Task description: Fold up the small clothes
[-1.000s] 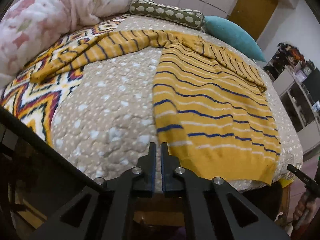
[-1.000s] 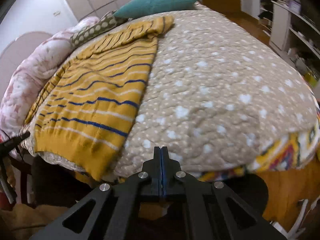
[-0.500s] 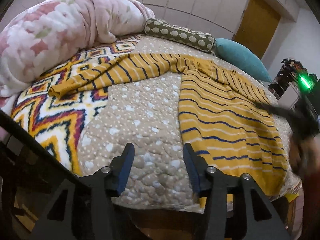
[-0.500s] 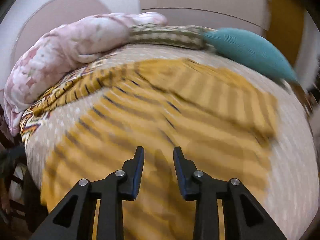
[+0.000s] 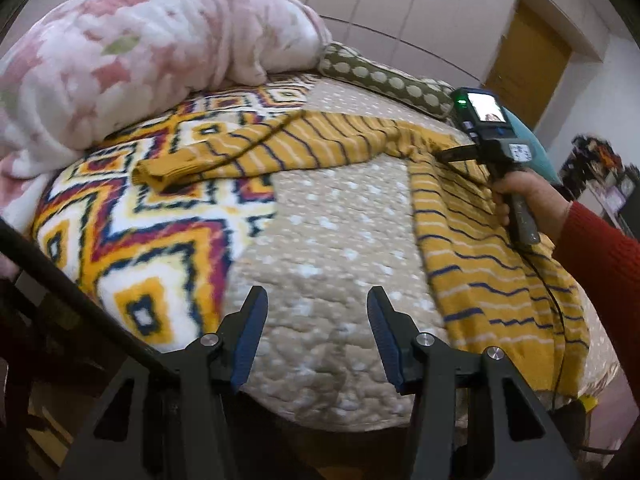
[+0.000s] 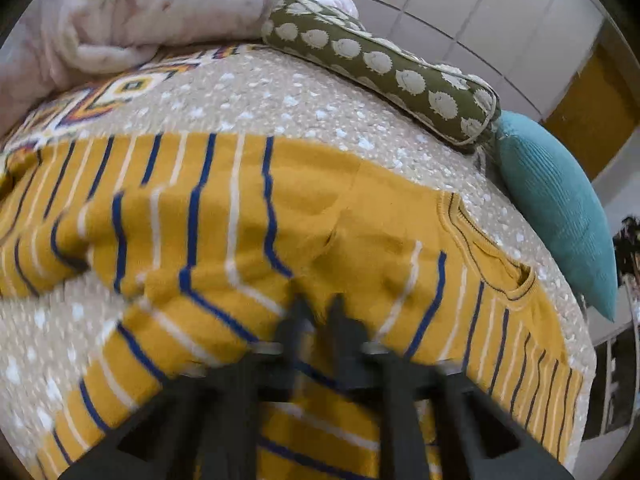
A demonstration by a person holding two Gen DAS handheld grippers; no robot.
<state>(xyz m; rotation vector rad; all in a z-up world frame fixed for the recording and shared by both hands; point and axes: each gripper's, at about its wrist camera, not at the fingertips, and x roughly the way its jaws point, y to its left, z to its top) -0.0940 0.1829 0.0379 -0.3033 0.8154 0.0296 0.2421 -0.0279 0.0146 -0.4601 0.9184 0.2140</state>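
Note:
A mustard-yellow sweater (image 5: 480,232) with blue and white stripes lies flat on the bed, one sleeve (image 5: 248,152) stretched out to the left. My left gripper (image 5: 316,336) is open and empty above the beige quilt (image 5: 336,232), left of the sweater's body. My right gripper (image 6: 316,312) is down on the sweater (image 6: 224,216) near the shoulder, where the sleeve meets the body. Its fingers are blurred, a narrow gap apart, with cloth bunched at the tips. In the left wrist view the right gripper (image 5: 452,156) is held over the sweater by a hand in a red sleeve.
A pink floral blanket (image 5: 120,56) is piled at the back left. A green dotted bolster (image 6: 380,68) and a teal pillow (image 6: 556,208) lie along the far side. A zigzag-patterned blanket (image 5: 132,216) covers the bed's left part. Shelves (image 5: 608,184) stand at right.
Both grippers went from shut to open. The left one moved left along the bed edge. The right one swung in over the sweater and dropped onto its shoulder area, narrowing its gap.

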